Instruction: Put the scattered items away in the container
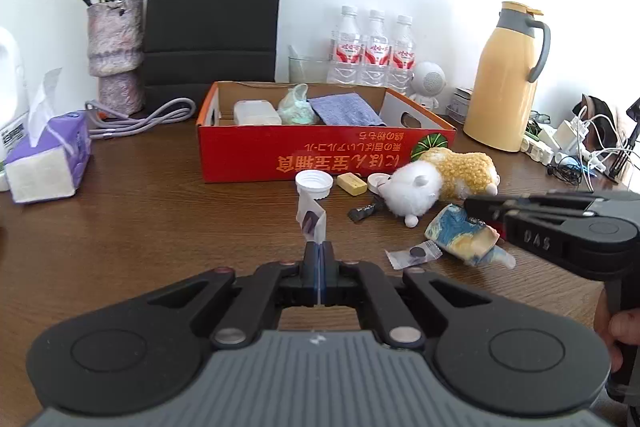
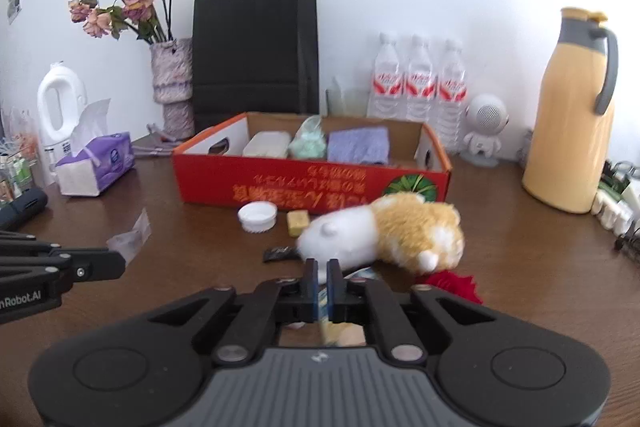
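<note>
Left gripper (image 1: 319, 253) is closed on a small clear wrapper (image 1: 311, 223); only the left view shows the blue-patterned packet (image 1: 460, 239) pinched in the nearly closed right gripper (image 2: 322, 271), which hides it from its own camera. Beyond, on the brown table (image 1: 160, 219), a plush toy (image 1: 440, 183), white cap (image 1: 314, 183) and yellow block (image 1: 352, 183) lie before the red box (image 1: 320, 155); behind stand a black bag (image 1: 216, 23) and yellow jug (image 1: 508, 79).

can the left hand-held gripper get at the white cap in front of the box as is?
Probably not yet: the left hand-held gripper is shut on a clear wrapper. The path itself looks free: the white cap sits just ahead on bare table, apart from the yellow block.
</note>
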### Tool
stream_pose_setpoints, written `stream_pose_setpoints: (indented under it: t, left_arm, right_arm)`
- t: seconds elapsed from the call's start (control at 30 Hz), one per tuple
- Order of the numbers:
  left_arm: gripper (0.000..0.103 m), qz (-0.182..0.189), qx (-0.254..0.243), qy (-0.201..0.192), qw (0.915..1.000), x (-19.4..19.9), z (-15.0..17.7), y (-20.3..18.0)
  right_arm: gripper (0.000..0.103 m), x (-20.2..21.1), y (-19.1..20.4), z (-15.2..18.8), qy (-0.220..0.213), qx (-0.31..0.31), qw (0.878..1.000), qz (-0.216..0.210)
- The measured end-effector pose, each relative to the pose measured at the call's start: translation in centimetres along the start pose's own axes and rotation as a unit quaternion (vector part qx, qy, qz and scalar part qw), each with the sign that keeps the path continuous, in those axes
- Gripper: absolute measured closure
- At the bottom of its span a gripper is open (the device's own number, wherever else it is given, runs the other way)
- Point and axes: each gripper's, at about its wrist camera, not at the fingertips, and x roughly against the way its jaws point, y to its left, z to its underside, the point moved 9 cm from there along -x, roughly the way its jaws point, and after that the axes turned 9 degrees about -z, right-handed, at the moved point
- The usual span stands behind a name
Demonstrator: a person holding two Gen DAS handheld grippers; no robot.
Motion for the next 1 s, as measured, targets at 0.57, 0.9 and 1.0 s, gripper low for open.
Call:
stream_pose_setpoints:
  t: [0.57, 0.9, 1.0]
  left_arm:
    - [0.101, -0.003, 0.012, 0.018, 0.9998, -0.1, 2.0, 1.7]
    - [0.101, -0.001, 0.009, 0.018, 0.9998, -0.8, 2.1, 1.7]
    - [0.101, -0.001, 0.01, 0.016, 0.9998, -0.4, 2.0, 1.7]
  right_arm:
    - [0.057, -5.9, 2.2, 2.8, 0.058, -0.009, 0.998, 0.028]
    - [0.071, -5.5, 3.0, 3.0, 0.063, 0.021, 0.998, 0.019]
    - [0.072, -5.2, 3.3, 3.2, 0.063, 0.025, 0.997, 0.02]
